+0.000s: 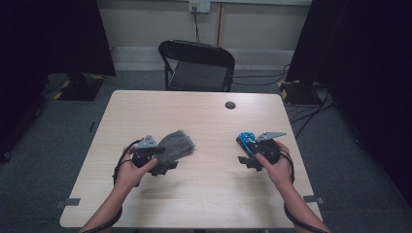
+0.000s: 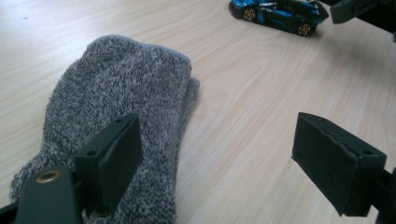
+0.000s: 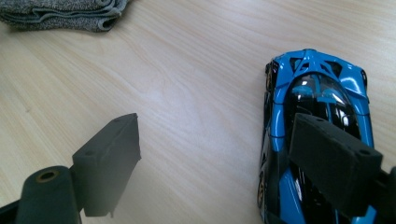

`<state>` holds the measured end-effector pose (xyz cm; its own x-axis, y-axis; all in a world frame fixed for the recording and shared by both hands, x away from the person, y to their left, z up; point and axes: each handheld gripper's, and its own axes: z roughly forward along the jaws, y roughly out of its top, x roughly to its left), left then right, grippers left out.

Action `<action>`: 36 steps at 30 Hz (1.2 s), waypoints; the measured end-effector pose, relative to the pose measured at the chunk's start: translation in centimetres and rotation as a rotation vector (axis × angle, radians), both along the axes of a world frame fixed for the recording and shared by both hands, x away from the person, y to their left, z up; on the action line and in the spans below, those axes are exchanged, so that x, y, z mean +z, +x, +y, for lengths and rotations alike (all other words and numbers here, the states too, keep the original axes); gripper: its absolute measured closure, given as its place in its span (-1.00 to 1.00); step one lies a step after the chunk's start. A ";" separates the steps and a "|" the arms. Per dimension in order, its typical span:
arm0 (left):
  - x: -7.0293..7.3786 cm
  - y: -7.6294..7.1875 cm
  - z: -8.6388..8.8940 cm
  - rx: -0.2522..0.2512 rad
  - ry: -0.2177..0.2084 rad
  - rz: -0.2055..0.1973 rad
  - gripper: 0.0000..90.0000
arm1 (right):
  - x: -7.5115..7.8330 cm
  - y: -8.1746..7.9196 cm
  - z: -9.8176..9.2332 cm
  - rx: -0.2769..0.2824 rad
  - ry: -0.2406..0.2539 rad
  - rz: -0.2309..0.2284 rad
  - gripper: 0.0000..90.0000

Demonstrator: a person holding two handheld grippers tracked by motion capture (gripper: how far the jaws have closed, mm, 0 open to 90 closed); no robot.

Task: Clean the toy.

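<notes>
A grey fuzzy sock (image 1: 179, 142) lies flat on the left half of the wooden table (image 1: 204, 194). My left gripper (image 1: 164, 159) hovers at its near end and is open. In the left gripper view the left jaw stands over the sock (image 2: 121, 88), the right jaw over bare wood, and my left gripper (image 2: 219, 140) has nothing pinched. A blue and black toy car (image 1: 246, 140) sits on the right half. My right gripper (image 1: 247, 154) is open beside it. In the right gripper view its right jaw hangs over the car (image 3: 322, 88), and my right gripper (image 3: 217, 140) has bare wood between its jaws.
A black folding chair (image 1: 197, 65) stands behind the table's far edge. A small dark round cap (image 1: 230, 105) sits in the tabletop near the back. Cables and stand bases lie on the floor at both sides. The other gripper (image 2: 359, 9) reaches in past the car (image 2: 280, 13).
</notes>
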<state>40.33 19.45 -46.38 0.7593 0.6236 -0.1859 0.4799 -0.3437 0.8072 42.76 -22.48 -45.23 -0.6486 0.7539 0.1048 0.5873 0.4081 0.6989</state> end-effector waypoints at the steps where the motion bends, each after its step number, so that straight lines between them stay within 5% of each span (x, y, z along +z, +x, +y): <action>1: 0.0 0.0 0.1 0.002 0.005 -0.001 -0.64 | 0.0 -0.1 -0.1 0.005 0.000 0.003 -0.65; 36: -0.6 -2.4 3.0 0.002 0.005 -0.002 -0.64 | -1.4 -4.8 -3.4 0.050 0.020 0.022 -0.65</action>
